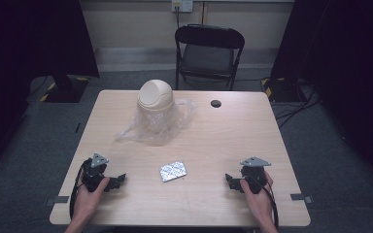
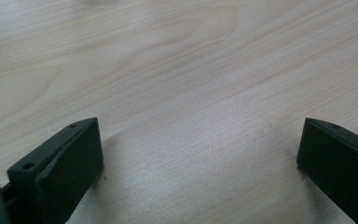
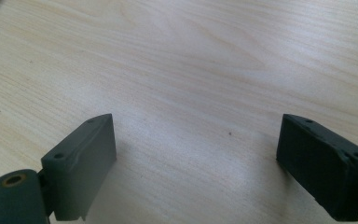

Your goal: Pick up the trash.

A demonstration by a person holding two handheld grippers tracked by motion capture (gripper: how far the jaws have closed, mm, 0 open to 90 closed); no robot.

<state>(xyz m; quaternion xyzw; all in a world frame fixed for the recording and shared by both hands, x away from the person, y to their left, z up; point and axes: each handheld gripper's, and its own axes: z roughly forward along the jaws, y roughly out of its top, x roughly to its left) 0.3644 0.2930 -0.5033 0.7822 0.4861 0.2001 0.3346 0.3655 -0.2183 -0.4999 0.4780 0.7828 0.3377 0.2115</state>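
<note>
A small beige bin with a domed lid [image 1: 155, 99] stands at the back middle-left of the wooden table [image 1: 213, 141], wrapped low down in a clear plastic bag [image 1: 148, 130]. A flat silvery packet [image 1: 173, 171] lies near the front centre. My left gripper [image 1: 118, 180] rests on the table at the front left, held by a hand, jaws wide apart with bare wood between them [image 2: 200, 149]. At the front right my right gripper [image 1: 229, 180] sits likewise, open over bare wood [image 3: 196, 144]. The packet lies between the two grippers, touching neither.
A small black round disc [image 1: 216, 103] sits on the table at the back right of the bin. A black folding chair [image 1: 209, 51] stands behind the far edge. Cables lie on the floor to the right [image 1: 296, 104].
</note>
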